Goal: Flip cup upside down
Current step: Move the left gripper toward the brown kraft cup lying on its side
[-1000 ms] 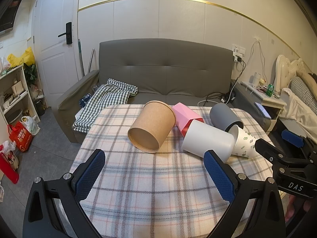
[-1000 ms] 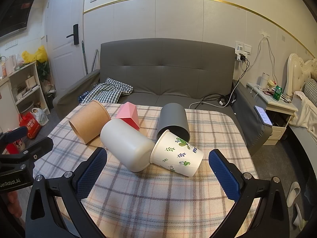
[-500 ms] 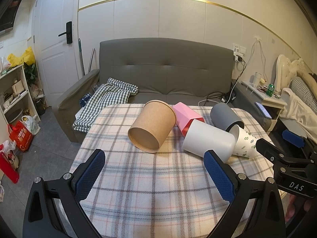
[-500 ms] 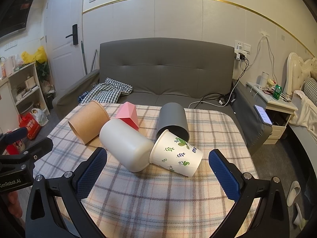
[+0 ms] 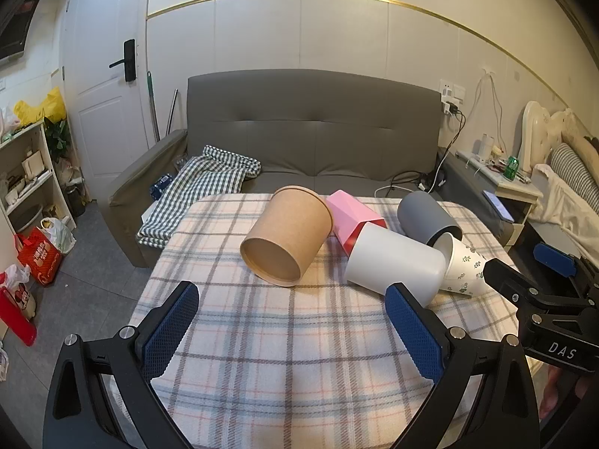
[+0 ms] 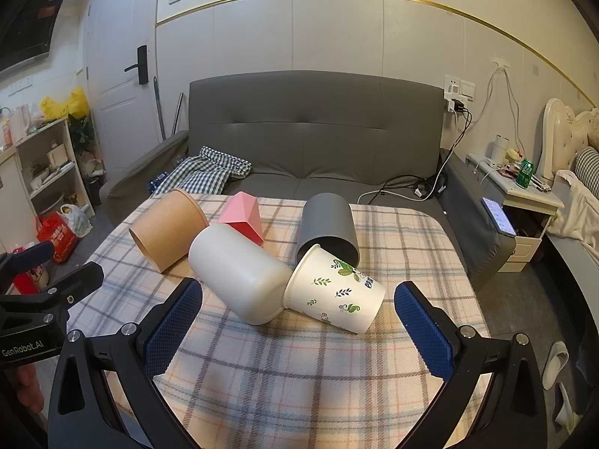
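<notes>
Several cups lie on their sides on the plaid table [image 5: 284, 355]: a brown paper cup [image 5: 288, 237], a pink cup [image 5: 353, 219], a white cup [image 5: 395, 263], a grey cup [image 5: 425, 217] and a leaf-print paper cup [image 5: 464, 269]. In the right wrist view they are the brown [image 6: 168, 228], pink [image 6: 243, 215], white [image 6: 239, 277], grey [image 6: 327, 226] and leaf-print [image 6: 335, 292] cups. My left gripper [image 5: 292, 331] is open and empty, short of the brown cup. My right gripper [image 6: 295, 327] is open and empty, just short of the leaf-print cup.
A grey sofa [image 5: 310, 138] with a checked cloth [image 5: 202, 183] stands behind the table. A shelf [image 5: 26, 172] and bags are on the left. A nightstand [image 6: 513, 187] with a green can is on the right.
Both grippers have barely moved; the views have shifted only very slightly. The cups lie as before.
</notes>
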